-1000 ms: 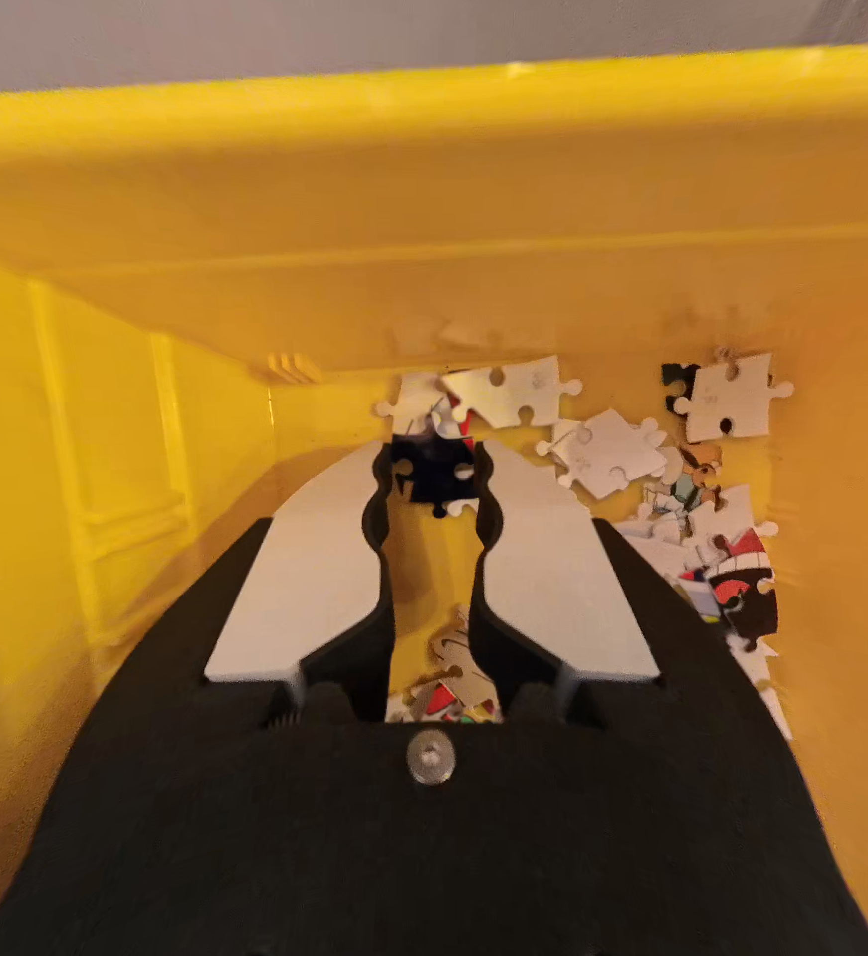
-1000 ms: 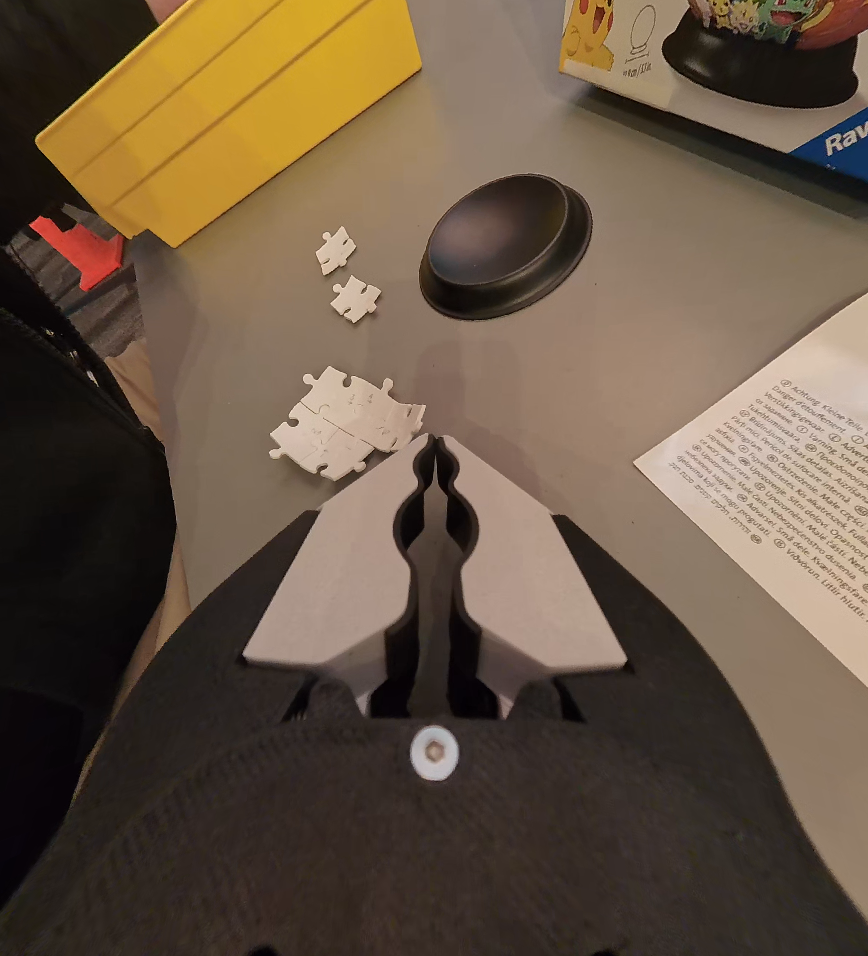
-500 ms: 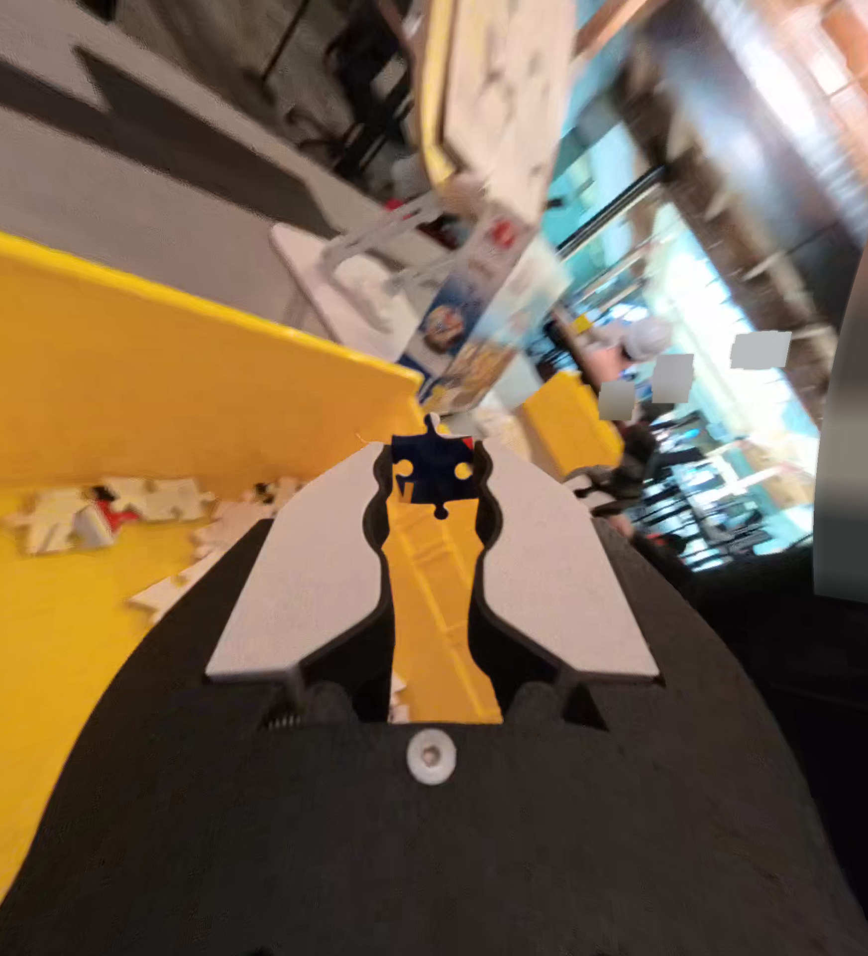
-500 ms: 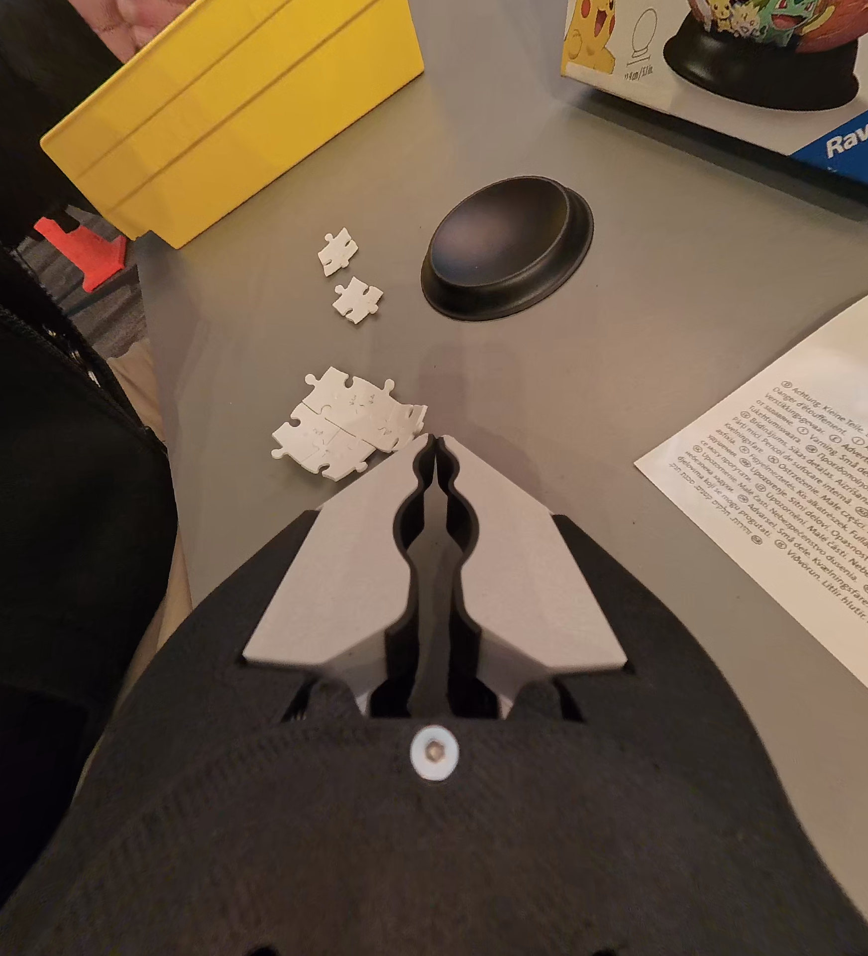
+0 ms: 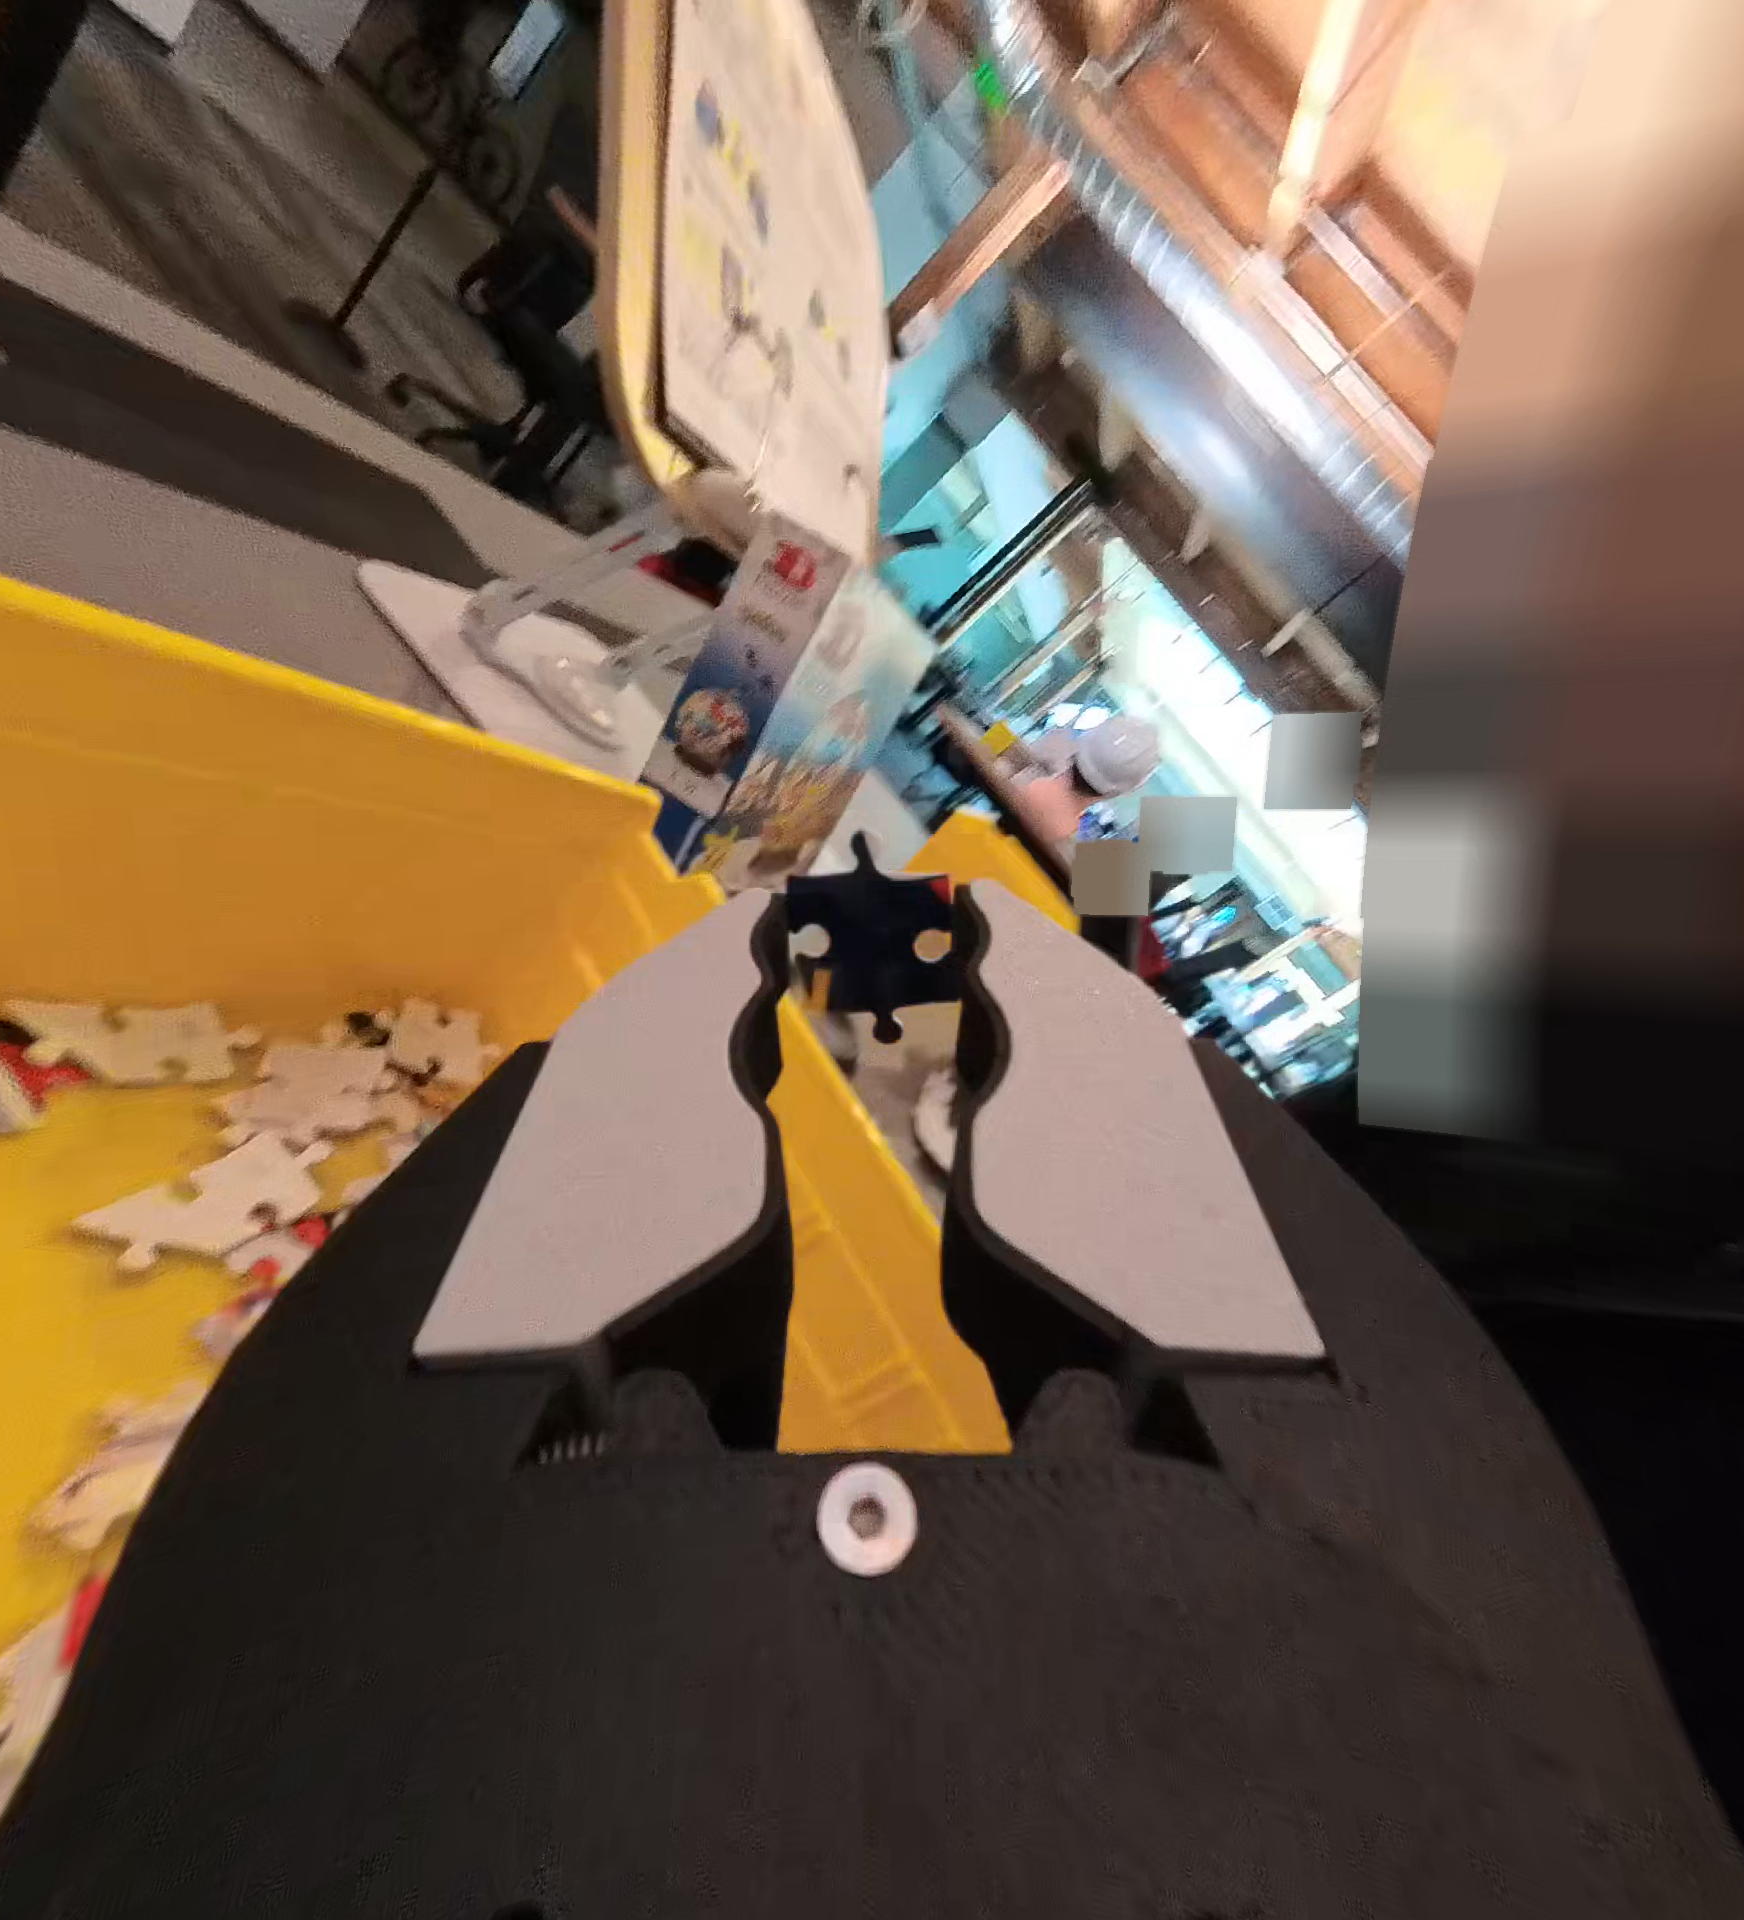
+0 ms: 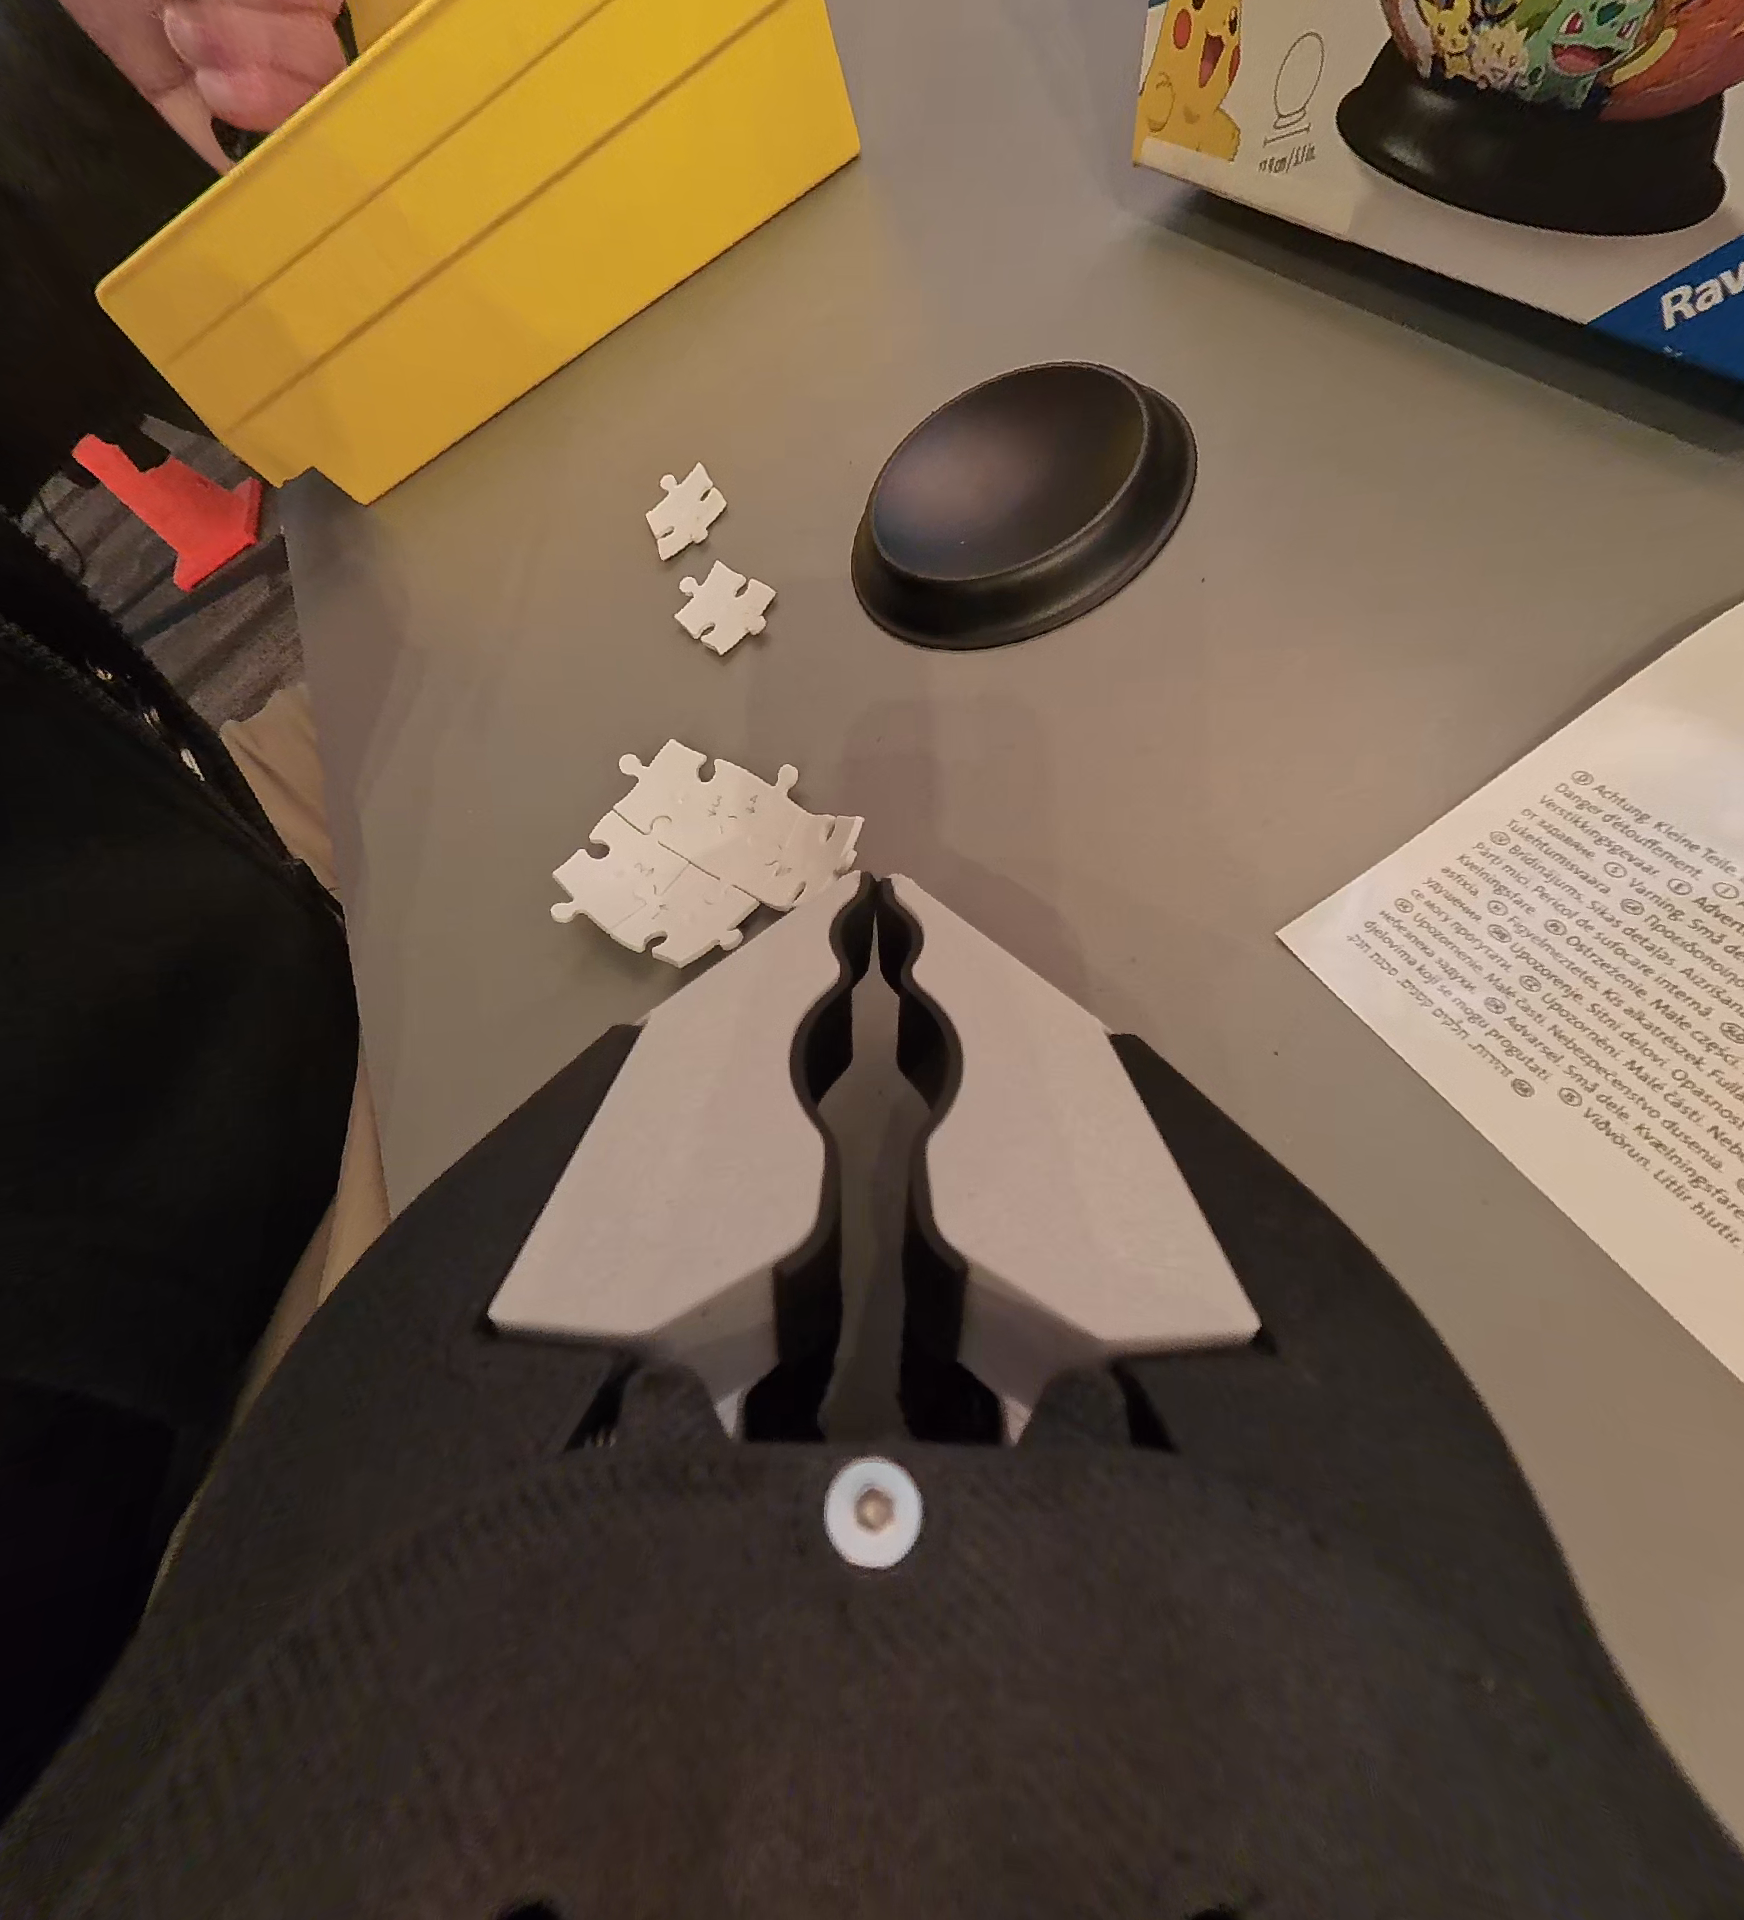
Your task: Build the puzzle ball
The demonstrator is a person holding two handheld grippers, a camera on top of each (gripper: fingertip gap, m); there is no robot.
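Underneath, grey tabletop [image 6: 1263, 727]; blurred room

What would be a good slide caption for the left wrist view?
Left gripper lifts a dark puzzle piece between its fingers above the yellow bin.

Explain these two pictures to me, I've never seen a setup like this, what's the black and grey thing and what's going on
There is no robot here. A person holds one two-finger gripper in each hand, and each picture comes from a camera on a gripper, looking forward along its fingers.

The left gripper is lifted and tilted over a yellow bin of loose pieces, pinching a dark puzzle piece at its tips.

The right gripper is shut and empty above a grey table. On the table lie a joined white patch of pieces, two single pieces, a black round stand, the puzzle box and a printed sheet.
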